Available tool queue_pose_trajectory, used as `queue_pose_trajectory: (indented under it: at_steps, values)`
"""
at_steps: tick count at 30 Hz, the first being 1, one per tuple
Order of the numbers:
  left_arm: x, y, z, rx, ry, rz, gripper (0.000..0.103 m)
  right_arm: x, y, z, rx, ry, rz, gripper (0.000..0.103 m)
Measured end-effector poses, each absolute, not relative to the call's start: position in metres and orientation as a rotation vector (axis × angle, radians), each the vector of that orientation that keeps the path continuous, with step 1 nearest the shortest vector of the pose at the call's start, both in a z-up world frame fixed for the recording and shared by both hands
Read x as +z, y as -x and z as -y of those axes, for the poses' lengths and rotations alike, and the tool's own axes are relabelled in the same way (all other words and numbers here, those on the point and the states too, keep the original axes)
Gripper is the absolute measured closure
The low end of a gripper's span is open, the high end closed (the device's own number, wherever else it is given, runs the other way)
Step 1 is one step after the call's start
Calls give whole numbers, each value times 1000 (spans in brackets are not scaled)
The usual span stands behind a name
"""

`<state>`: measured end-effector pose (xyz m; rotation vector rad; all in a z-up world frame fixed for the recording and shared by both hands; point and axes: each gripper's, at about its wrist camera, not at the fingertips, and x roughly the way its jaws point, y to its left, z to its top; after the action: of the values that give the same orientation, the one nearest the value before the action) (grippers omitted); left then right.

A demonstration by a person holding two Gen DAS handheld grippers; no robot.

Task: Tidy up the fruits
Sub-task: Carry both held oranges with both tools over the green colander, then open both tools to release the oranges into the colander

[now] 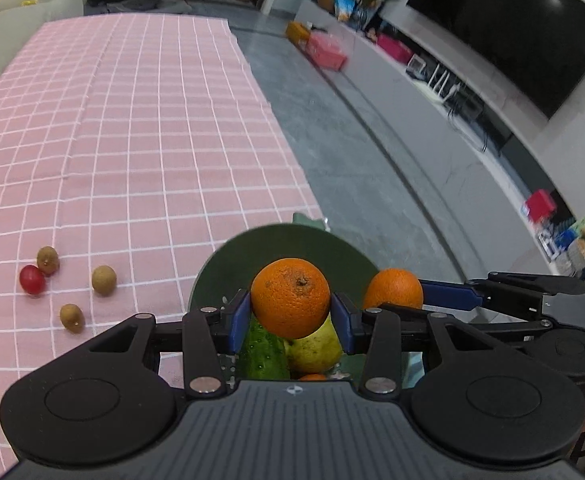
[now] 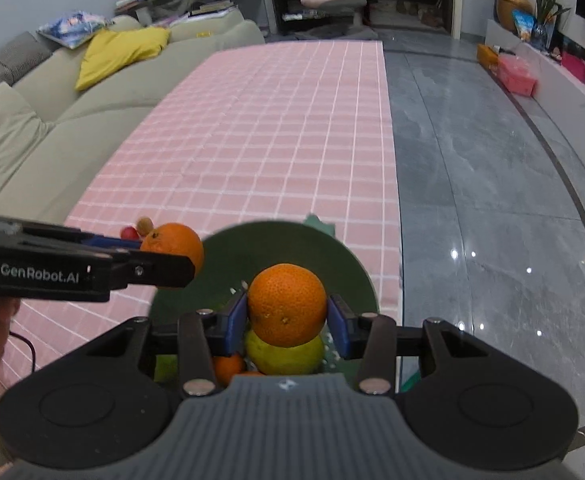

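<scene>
My left gripper (image 1: 290, 312) is shut on an orange (image 1: 290, 298) above a dark green plate (image 1: 288, 244) at the table's right edge. My right gripper (image 2: 287, 316) is shut on a second orange (image 2: 287, 304) over the same plate (image 2: 268, 248). Each gripper shows in the other's view: the right one with its orange (image 1: 393, 289), the left one with its orange (image 2: 174, 246). Below the oranges, on the plate, lie a cucumber (image 1: 262, 354), a yellow-green pear (image 1: 318, 346) and another small orange (image 2: 228, 368).
Three brown longans (image 1: 104, 280) and a red cherry tomato (image 1: 32, 279) lie loose on the pink checked tablecloth (image 1: 132, 140), left of the plate. A beige sofa (image 2: 52, 120) runs along the table's left. Grey floor (image 2: 472, 160) and a TV bench (image 1: 432, 92) lie to the right.
</scene>
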<state>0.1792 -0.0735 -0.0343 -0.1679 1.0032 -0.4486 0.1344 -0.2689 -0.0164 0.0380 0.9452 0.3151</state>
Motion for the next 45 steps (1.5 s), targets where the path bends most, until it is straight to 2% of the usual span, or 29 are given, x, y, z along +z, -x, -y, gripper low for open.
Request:
queue_pose_trajectory:
  at_steps: [15, 26, 39, 43, 45]
  values:
    - [-72, -211, 76, -329, 79, -1124, 54, -71, -192, 248, 338, 5, -996, 62]
    - [-76, -215, 75, -346, 79, -1163, 54, -100, -212, 243, 363, -10, -1039, 62]
    - [-77, -214, 78, -345, 54, -1155, 54, -90, -199, 246, 355, 19, -1021, 60]
    - [-78, -213, 76, -349, 58, -1144, 49, -87, -190, 249, 341, 9, -1018, 59]
    - [-77, -213, 75, -349, 68, -1138, 48, -86, -186, 250, 347, -6, -1014, 48]
